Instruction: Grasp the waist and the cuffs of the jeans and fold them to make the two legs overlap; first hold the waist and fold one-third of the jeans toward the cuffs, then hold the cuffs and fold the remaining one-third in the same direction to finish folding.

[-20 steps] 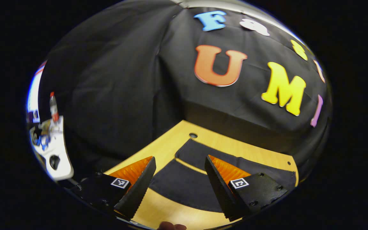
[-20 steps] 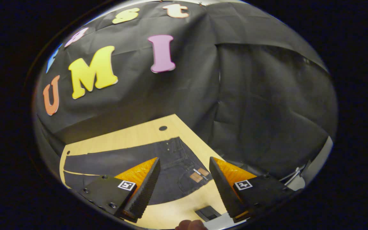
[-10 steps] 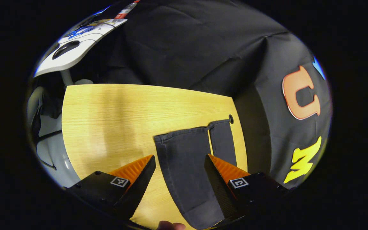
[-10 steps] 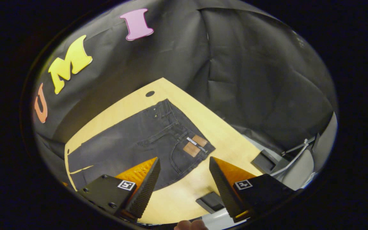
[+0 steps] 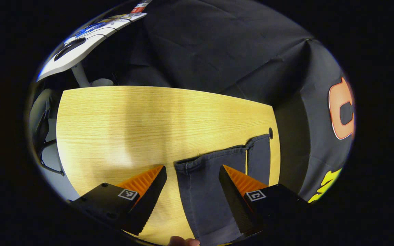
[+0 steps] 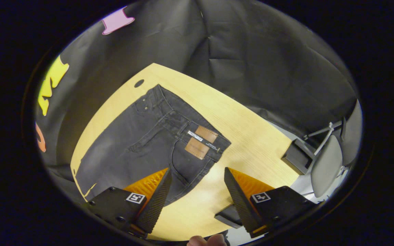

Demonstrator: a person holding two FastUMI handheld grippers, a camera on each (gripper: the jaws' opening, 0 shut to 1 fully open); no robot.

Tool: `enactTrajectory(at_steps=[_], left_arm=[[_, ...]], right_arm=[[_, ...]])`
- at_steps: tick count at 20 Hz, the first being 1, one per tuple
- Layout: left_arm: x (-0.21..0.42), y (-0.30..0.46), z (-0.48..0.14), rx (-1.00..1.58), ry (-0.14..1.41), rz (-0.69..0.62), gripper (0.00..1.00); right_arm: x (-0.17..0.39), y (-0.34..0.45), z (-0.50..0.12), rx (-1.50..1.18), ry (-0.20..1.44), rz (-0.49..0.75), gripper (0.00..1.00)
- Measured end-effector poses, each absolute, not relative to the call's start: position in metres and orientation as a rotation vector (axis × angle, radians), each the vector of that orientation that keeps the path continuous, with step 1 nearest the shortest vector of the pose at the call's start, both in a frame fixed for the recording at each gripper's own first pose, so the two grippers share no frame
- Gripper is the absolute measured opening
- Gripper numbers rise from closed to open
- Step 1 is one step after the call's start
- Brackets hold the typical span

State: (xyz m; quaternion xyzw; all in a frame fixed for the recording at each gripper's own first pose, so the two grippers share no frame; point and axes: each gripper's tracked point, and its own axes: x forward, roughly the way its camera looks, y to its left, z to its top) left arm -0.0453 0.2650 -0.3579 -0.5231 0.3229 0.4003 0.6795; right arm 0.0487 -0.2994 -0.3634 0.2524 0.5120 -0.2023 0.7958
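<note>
Dark jeans [image 6: 142,143] lie flat and unfolded on the wooden tabletop [image 6: 248,136], close to the edge that runs along the black cloth wall. In the right gripper view the waist end is nearest: the waistband runs across the middle of the picture, with two brown patches [image 6: 200,141] sewn at it, and the legs stretch away toward the lower left.

The right tongs [image 6: 197,193] hang above the tabletop with their fingers spread wide — nothing between them. Bare wood shows through the gap, and the near corner of the jeans lies just beyond the left finger. Whether that finger is over the fabric or beside it cannot be told. A fingertip of the person's hand [image 6: 205,241] shows at the bottom edge.

In the left gripper view the cuffs [image 5: 217,159] lie side by side, a thin strip of wood showing between the two legs. The left tongs [image 5: 192,193] are also wide apart and hold nothing; the nearer leg runs up between the fingers, which appear to be above the cloth rather than on it. A small round hole [image 5: 270,131] in the tabletop sits just past the far cuff.

Beyond the tabletop's right end stand a dark box [image 6: 298,157] and a grey chair [image 6: 327,164].
</note>
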Motion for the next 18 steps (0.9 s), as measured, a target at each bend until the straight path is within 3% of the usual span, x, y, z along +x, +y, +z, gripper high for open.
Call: enactTrajectory(at_steps=[3, 6, 14, 15, 16, 17, 18], left_arm=[[-0.035, 0.261, -0.355, -1.146, 0.747, 0.867, 0.99], [-0.022, 0.253, -0.364, -1.114, 0.797, 0.848, 1.0], [-0.013, 0.246, -0.373, -0.986, 0.968, 0.877, 0.99], [-0.015, 0.247, -0.376, -0.955, 0.998, 0.891, 1.0], [-0.017, 0.247, -0.377, -0.934, 1.014, 0.908, 0.96], [-0.02, 0.248, -0.378, -0.919, 1.023, 0.928, 0.99], [-0.023, 0.25, -0.379, -0.92, 1.019, 0.945, 0.87]], right_arm=[[0.055, -0.301, -0.384, 0.513, 1.14, -0.448, 0.94], [0.062, -0.312, -0.401, 0.485, 1.142, -0.537, 0.97], [0.079, -0.32, -0.41, 0.413, 1.143, -0.638, 0.93], [0.079, -0.318, -0.41, 0.417, 1.15, -0.639, 0.99], [0.081, -0.318, -0.409, 0.414, 1.148, -0.633, 0.89], [0.083, -0.317, -0.409, 0.414, 1.154, -0.629, 0.87], [0.085, -0.317, -0.41, 0.416, 1.147, -0.625, 0.85]])
